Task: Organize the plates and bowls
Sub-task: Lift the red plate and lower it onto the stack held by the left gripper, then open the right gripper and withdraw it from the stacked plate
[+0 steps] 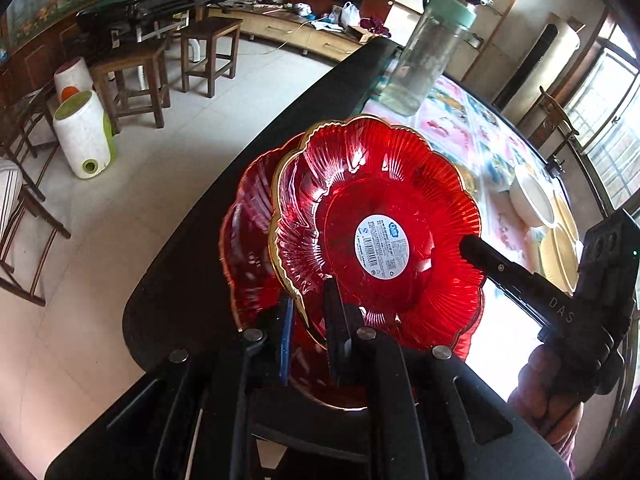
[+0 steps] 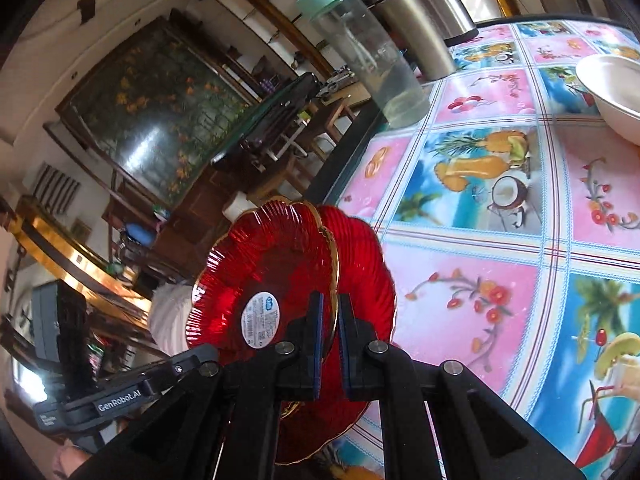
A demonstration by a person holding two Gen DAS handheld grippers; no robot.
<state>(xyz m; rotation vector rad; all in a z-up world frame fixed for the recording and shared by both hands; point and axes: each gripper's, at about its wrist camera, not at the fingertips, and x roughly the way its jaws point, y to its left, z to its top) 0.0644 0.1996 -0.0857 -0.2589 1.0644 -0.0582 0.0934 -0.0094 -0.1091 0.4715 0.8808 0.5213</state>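
A red glass plate (image 1: pixel 400 184) with a scalloped gold rim and a white round label is held tilted on edge over the table's near corner. My left gripper (image 1: pixel 310 324) is shut on its lower rim. My right gripper (image 2: pixel 332 340) is shut on its opposite rim; one of its fingers (image 1: pixel 500 268) lies across the labelled face. A second matching red plate (image 1: pixel 248 248) sits just behind and below the first, also seen as the red plate (image 2: pixel 364 264) beyond the pads. Whether the two plates touch I cannot tell.
A white bowl (image 2: pixel 616 96) and several cream plates (image 1: pixel 560 248) stand further along the patterned tablecloth (image 2: pixel 480 320). A clear bottle (image 2: pixel 372 60) with a mint lid and a steel flask (image 2: pixel 416 28) stand by the table's black edge (image 1: pixel 192 260). Wooden stools (image 1: pixel 132 80) stand on the floor.
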